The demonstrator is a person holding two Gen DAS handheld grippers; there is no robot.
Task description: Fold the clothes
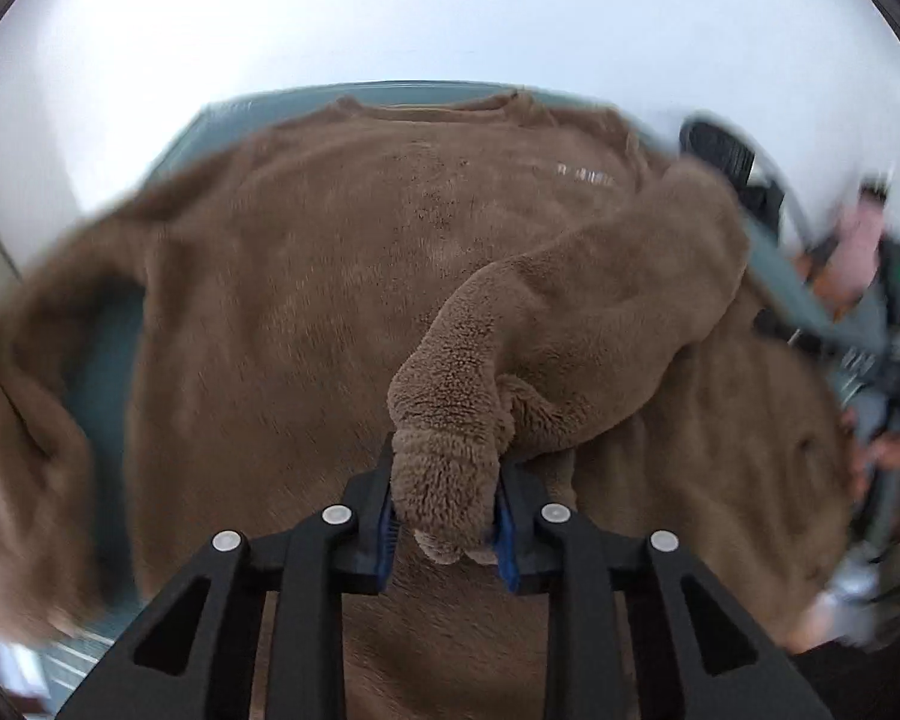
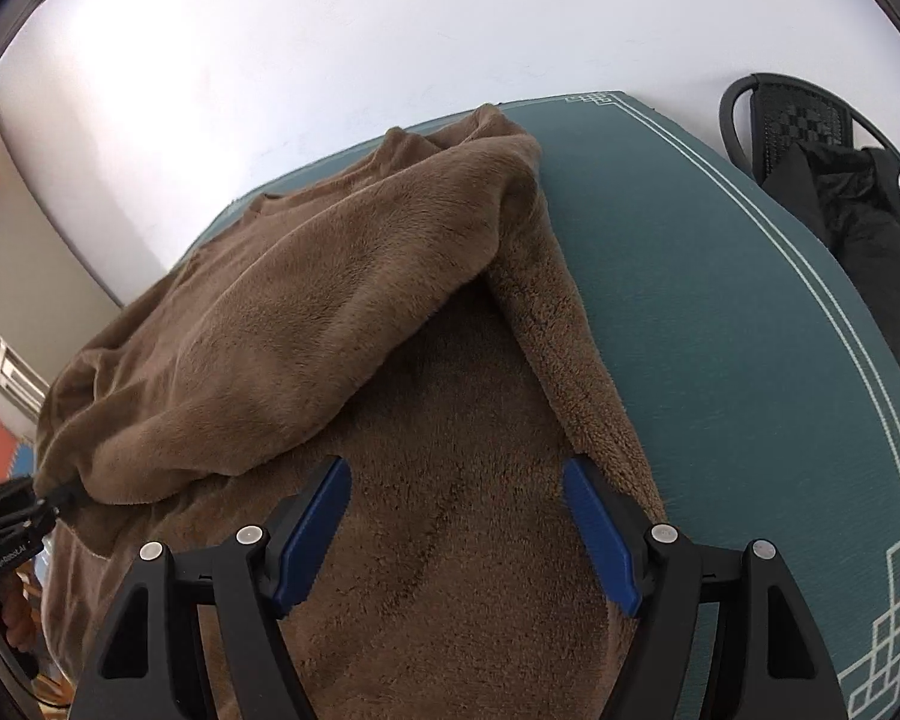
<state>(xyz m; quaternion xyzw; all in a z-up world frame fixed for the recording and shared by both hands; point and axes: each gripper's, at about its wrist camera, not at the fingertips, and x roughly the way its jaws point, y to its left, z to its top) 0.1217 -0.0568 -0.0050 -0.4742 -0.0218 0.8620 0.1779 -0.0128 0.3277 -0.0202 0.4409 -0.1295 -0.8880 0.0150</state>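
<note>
A brown fleece sweater (image 1: 306,300) is lying spread over a teal table (image 2: 720,324), one sleeve (image 1: 570,312) being drawn across its body. The left gripper (image 1: 447,531) is pinching the sleeve's cuff (image 1: 444,480) between its blue pads. The thick pile may be slipping free, judging by how little cuff is caught. The right gripper (image 2: 459,531) is hovering spread over the sweater's lower body, gripping nothing.

The brown sweater (image 1: 342,276) is thick fleece cloth, soft and fuzzy, its pile rougher at the cuff. The table cover (image 2: 720,312) at right looks matt teal with fine grain. The gripper fingers (image 2: 600,531) carry ribbed blue plastic pads on matt black plastic.
</note>
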